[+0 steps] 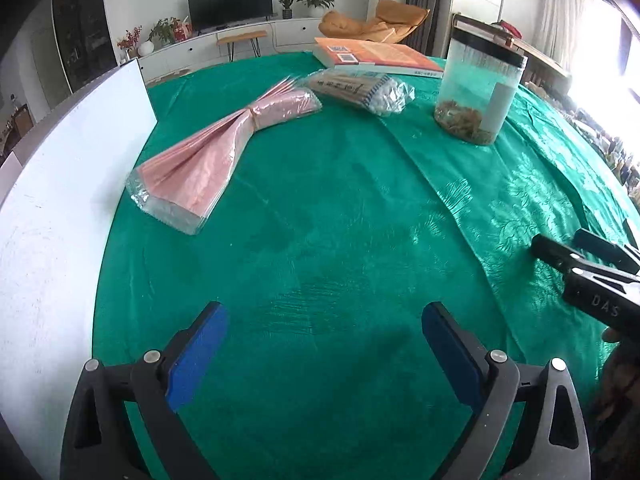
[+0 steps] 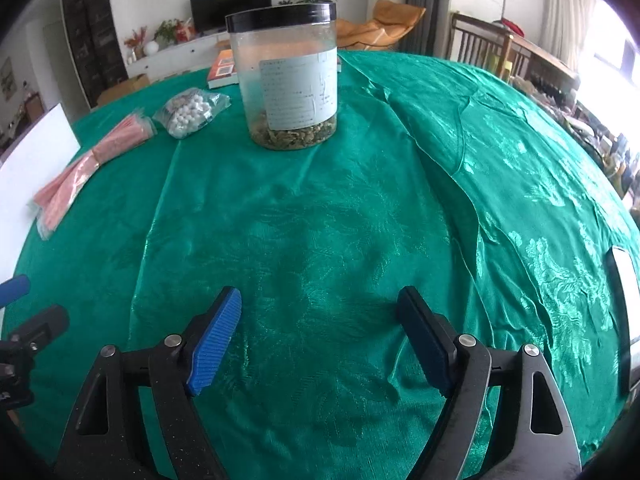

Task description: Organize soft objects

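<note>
**Operator:** Status, item one: both tools idle. I had the left gripper (image 1: 324,344) and the right gripper (image 2: 320,336) hovering low over the green tablecloth (image 1: 340,220), fingers spread wide on each, nothing between the pads.

**Checker:** Stock on the table?

**Operator:** Item two: pink bag bundle (image 1: 224,140), cinched at the middle, lying flat at the far left, just beside the white board (image 1: 76,168). Its long axis ran from near-left to far-right, the fanned end pointing back toward me. Item three: bag of cotton swabs (image 1: 360,90), just beyond the pink bundle, near the orange book (image 1: 380,58), white tips facing right. Item four: plastic jar (image 2: 286,76), upright, lid on, well apart from my right fingers.

**Checker:** Which step?

**Operator:** By my reading, the opening reach; nothing was yet picked. The next move called for the left tool to travel forward-left and close across the bundle's narrow waist, square to its length.
</note>
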`<move>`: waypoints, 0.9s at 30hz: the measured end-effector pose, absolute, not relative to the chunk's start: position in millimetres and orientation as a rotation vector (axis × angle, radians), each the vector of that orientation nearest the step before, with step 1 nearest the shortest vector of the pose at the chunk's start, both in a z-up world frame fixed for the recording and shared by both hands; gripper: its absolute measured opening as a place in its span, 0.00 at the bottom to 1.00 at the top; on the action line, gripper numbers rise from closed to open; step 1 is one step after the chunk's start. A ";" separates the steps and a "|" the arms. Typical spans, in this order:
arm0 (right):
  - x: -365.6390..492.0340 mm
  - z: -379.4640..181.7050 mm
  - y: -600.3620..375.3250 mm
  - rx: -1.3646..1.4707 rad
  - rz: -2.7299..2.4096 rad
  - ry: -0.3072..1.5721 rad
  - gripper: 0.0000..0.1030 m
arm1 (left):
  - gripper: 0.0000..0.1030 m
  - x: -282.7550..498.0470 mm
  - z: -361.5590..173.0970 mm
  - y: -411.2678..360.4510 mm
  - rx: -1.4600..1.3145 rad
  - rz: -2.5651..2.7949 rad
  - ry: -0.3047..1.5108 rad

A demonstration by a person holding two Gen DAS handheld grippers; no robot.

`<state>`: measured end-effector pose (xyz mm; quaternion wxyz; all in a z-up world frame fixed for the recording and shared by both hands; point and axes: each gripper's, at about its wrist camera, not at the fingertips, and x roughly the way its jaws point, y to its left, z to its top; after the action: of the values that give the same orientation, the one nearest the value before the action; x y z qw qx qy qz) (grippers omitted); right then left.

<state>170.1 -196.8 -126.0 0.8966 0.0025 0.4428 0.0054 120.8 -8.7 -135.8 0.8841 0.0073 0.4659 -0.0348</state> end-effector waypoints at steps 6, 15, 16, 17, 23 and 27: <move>168.8 -126.6 -194.4 0.001 0.009 0.920 0.82 | 0.97 114.7 -138.6 -7.2 0.026 -0.066 0.936; 168.6 -126.1 -194.0 0.001 0.009 0.920 0.84 | 1.00 112.5 -138.4 -7.1 0.025 -0.065 0.942; 168.5 -126.1 -193.9 0.002 0.009 0.920 0.84 | 1.00 112.5 -138.3 -7.1 0.025 -0.065 0.942; 168.6 -126.2 -194.0 0.002 0.010 0.921 0.84 | 1.00 112.6 -138.5 -7.1 0.025 -0.065 0.942; 168.5 -126.1 -193.4 0.002 0.010 0.921 0.85 | 1.00 112.7 -138.7 -7.1 0.025 -0.065 0.942; 168.3 -125.9 -193.3 0.003 0.010 0.921 0.85 | 1.00 112.6 -138.2 -7.2 0.025 -0.065 0.943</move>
<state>168.3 -193.3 -125.9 0.8958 0.0012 0.4445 0.0049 112.6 -7.2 -138.2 0.8904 0.0119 0.4539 -0.0312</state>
